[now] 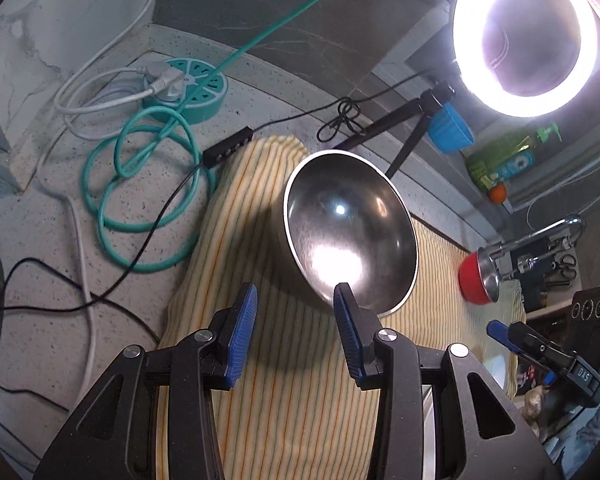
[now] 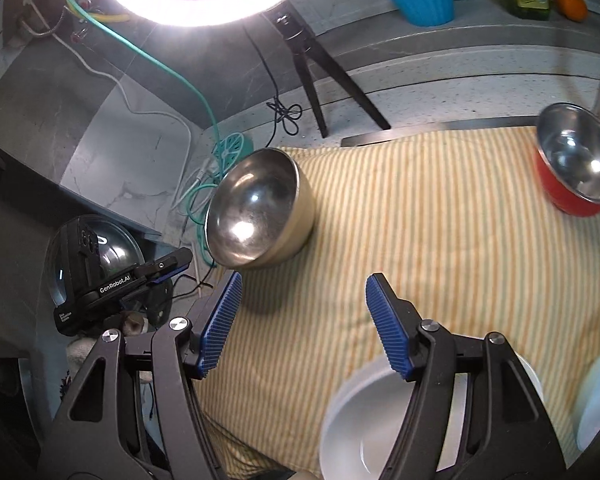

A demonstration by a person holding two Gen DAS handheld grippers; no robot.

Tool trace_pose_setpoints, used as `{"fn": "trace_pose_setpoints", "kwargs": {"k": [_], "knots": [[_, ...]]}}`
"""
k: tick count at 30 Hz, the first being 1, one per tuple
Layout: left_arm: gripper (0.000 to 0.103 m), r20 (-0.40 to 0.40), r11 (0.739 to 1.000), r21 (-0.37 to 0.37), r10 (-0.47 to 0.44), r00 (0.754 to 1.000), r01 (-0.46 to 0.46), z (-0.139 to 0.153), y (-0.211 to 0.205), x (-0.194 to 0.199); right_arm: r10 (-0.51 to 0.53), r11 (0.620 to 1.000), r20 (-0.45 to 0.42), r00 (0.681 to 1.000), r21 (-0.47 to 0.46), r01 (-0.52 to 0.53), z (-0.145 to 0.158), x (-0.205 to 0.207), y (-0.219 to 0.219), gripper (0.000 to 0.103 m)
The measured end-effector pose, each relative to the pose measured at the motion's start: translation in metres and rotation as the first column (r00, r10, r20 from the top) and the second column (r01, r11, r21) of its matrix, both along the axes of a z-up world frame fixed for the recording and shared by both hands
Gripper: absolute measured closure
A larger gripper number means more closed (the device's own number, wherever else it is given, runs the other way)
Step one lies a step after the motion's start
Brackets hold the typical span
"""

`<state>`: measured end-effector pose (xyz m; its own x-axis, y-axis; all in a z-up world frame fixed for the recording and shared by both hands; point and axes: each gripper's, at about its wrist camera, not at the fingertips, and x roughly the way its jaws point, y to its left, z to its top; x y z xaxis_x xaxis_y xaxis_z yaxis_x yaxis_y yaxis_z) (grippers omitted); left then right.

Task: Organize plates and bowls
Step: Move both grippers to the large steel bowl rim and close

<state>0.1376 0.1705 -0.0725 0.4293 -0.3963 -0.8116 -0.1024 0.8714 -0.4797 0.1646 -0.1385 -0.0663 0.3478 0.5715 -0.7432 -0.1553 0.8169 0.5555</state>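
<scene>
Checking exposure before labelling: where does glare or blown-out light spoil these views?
Left wrist view: the ring light is blown out top right, and bright glare sits inside the steel bowl. Right wrist view: the same light washes out the top edge; the bowl's inside glints.

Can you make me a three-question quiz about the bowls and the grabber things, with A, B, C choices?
1. Where does the beige steel bowl sit?
A. on the striped cloth
B. in a sink
C. on a shelf

2. What colour is the outside of the far bowl?
A. green
B. red
C. black

3. How is the left gripper?
A. shut on a bowl
B. open, holding nothing
C. shut on a cup

Answers: 1 A, it rests on the cloth; 2 B, its outer wall is red; 3 B, the fingers stand apart with nothing between.
</scene>
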Motion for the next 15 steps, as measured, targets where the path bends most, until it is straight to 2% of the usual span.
{"fn": "trace_pose_setpoints", "kwargs": {"k": [7,15], "knots": [[0.065,-0.011,1.000,-0.004,0.001,1.000,-0.001,-0.010,0.008,0.025,0.002,0.999,-0.035,0.999,0.035,0.000,-0.012,0.035,0.023,0.036],[0.065,-0.030,1.000,-0.018,-0.001,1.000,0.000,-0.020,0.010,0.039,0.005,1.000,-0.079,0.997,0.027,-0.002,-0.031,0.060,0.044,0.037]]}}
